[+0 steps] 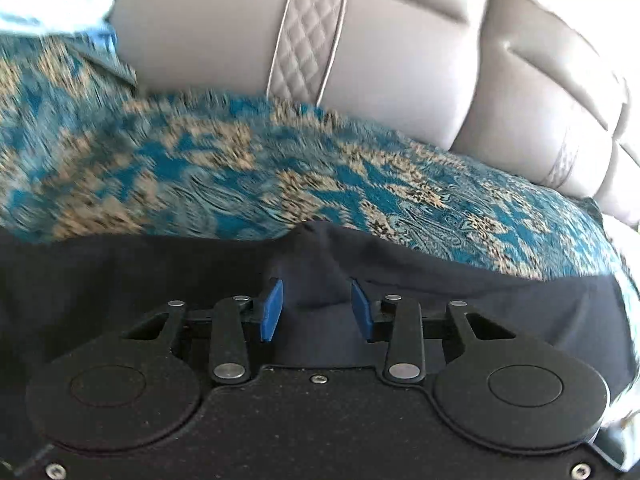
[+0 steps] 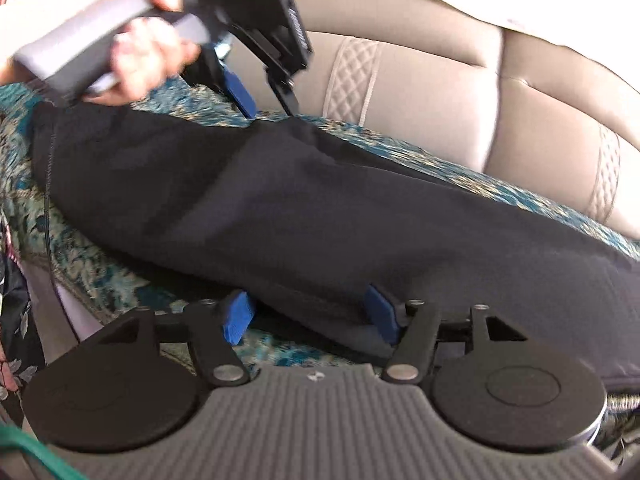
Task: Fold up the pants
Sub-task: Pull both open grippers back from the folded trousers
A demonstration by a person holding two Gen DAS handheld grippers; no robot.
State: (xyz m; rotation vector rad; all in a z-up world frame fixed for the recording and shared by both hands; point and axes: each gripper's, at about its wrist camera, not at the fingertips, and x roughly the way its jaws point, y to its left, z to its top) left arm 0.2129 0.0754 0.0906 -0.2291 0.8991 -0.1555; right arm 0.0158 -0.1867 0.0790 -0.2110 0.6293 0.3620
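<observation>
Dark navy pants [image 2: 280, 200] lie stretched in a long band across a teal and gold bedspread [image 1: 240, 168]. In the left wrist view my left gripper [image 1: 317, 312] is low over the pants [image 1: 440, 300]. Its blue pads [image 1: 272, 310] stand apart, with a raised ridge of fabric between them and no squeeze visible. The right wrist view shows that same left gripper [image 2: 270, 104], held in a hand [image 2: 148, 60], at the pants' far edge. My right gripper [image 2: 308, 316] is at the near edge with its jaws wide. The hem lies between the pads without being pinched.
A padded beige headboard [image 2: 440, 92] with quilted strips runs behind the bed. A light blue cloth [image 1: 60, 4] sits at the upper left of the left wrist view. Floral fabric [image 2: 12, 300] and a green cable [image 2: 36, 456] show at the left edge of the right wrist view.
</observation>
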